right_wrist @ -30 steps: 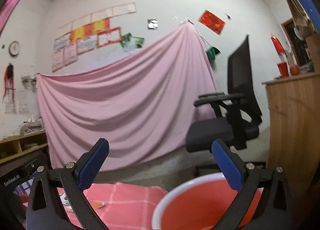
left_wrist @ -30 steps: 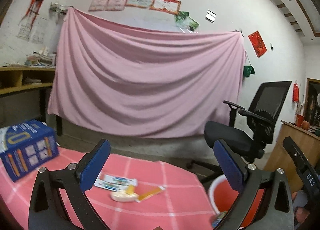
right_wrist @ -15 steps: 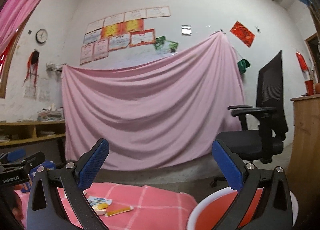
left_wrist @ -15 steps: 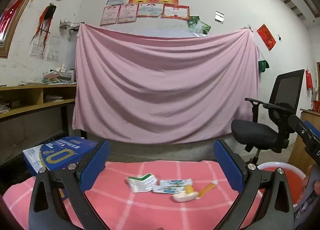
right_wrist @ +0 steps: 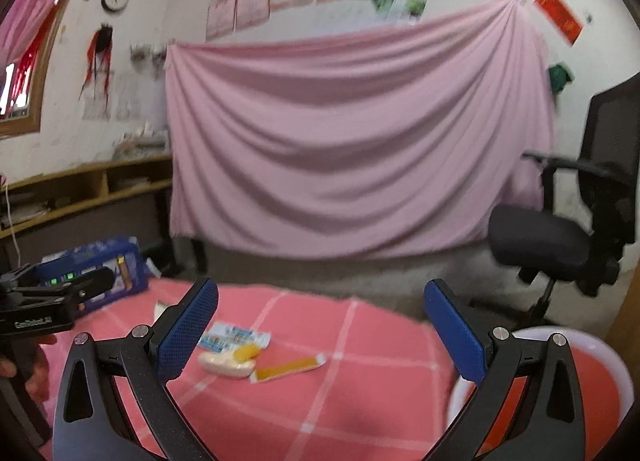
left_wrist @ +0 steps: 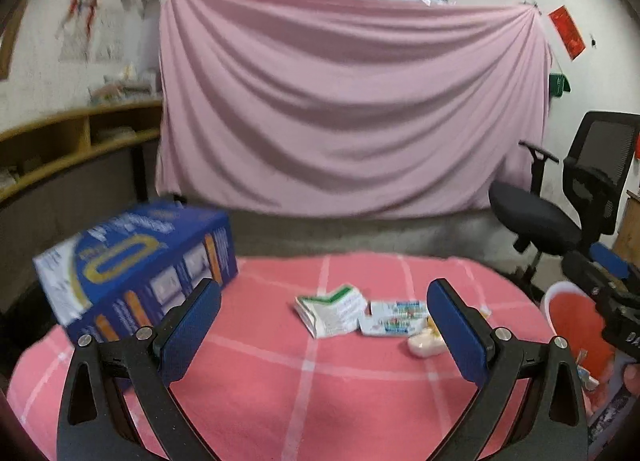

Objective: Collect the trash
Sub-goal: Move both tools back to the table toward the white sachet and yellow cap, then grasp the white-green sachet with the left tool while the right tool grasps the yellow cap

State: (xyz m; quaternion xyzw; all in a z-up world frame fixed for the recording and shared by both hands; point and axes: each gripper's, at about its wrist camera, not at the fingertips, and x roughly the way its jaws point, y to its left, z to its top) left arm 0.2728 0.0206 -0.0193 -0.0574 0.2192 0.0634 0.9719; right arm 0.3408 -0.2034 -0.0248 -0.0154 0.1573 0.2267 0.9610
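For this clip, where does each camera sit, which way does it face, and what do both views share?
Left wrist: on the left hand-held gripper, open, facing across the pink table toward wrappers; right hand-held gripper at the right edge.
Right wrist: on the right one, open, above the red bin; left gripper at left.
Shared: wrappers, blue box, curtain, chair.

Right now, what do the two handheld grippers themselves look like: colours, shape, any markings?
Both match: the left gripper and right gripper have black, matte, forked frames with triangular cut-outs and silver screw heads, ending in flat fingers faced with textured blue pads. Seen from the right wrist view, the left gripper's black body carries small white lettering, too blurred to read reliably. No cables or sleeves show.
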